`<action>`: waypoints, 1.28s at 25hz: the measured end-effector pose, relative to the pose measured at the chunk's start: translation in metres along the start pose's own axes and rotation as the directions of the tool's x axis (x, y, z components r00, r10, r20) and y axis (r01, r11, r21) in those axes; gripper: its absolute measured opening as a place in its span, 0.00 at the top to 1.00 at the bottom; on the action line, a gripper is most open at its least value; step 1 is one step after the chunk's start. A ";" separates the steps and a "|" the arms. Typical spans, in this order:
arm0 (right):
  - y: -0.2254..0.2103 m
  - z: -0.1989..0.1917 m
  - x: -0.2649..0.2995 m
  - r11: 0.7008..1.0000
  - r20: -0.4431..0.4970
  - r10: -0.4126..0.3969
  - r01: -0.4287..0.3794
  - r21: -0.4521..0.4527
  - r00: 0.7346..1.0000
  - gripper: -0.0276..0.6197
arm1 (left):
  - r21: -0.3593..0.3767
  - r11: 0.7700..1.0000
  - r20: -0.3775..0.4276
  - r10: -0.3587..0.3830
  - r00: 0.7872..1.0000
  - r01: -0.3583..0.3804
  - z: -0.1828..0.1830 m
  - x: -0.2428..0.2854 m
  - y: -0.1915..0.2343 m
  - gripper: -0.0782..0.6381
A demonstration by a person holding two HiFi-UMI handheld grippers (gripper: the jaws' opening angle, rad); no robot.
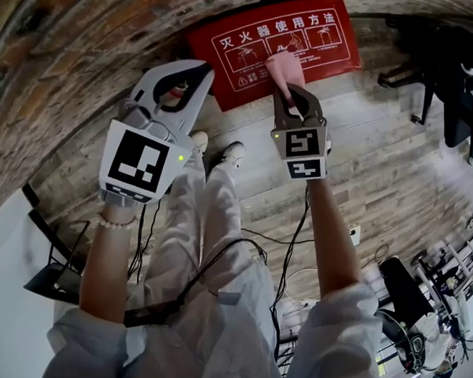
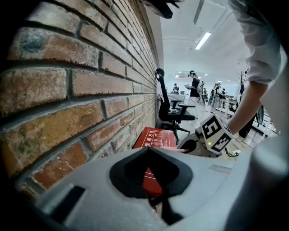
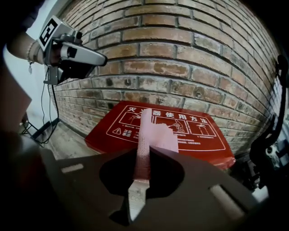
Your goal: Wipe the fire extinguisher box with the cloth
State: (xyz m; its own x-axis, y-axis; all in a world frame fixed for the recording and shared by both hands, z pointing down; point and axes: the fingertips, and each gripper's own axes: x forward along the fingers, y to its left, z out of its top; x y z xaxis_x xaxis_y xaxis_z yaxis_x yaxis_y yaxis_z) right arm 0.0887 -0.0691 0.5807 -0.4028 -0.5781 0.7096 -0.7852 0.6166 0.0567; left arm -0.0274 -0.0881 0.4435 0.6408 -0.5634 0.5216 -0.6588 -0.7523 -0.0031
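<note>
Cloth (image 3: 151, 135) looks soft, limp, light; right gripper (image 1: 294, 97) pinches its bunched edge over the box (image 1: 325, 47). Left gripper (image 1: 193, 77) closed, empty. Box looks rigid, smooth.

Wood-plank floor (image 1: 394, 168); red extinguisher box (image 1: 337, 40) on it, w/ office chair (image 2: 171, 113) beside

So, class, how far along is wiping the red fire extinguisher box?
Done: the right claw is shut on the pink cloth. In hand: the cloth sits over the red fire extinguisher box lid, on its printed instructions. Left: no wiped patch shows, so probably the whole lid; the left claw is shut, empty.
</note>
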 end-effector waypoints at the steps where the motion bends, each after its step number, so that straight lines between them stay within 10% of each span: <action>1: 0.008 0.001 0.001 1.000 0.005 0.016 -0.016 -0.004 1.000 0.93 | -0.001 1.000 0.001 -0.001 1.000 0.001 0.000 0.000 -0.001 0.90; 17: 0.137 0.011 0.003 0.952 0.001 0.280 -0.278 -0.128 0.960 0.93 | -0.008 1.000 0.005 0.006 1.000 -0.006 -0.006 -0.013 0.000 0.90; 32: 0.121 0.076 -0.082 0.987 0.075 0.151 -0.146 -0.070 0.986 0.93 | 0.080 0.995 0.065 -0.058 0.996 0.053 0.076 -0.057 -0.010 0.90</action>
State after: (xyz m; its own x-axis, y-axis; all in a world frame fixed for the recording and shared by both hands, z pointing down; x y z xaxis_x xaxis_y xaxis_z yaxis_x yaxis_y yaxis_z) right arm -0.0084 0.0123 0.4761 -0.5510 -0.5167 0.6553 -0.6833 0.7301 0.0011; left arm -0.0273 -0.0744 0.3490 0.7022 -0.5395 0.4645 -0.5901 -0.8061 -0.0441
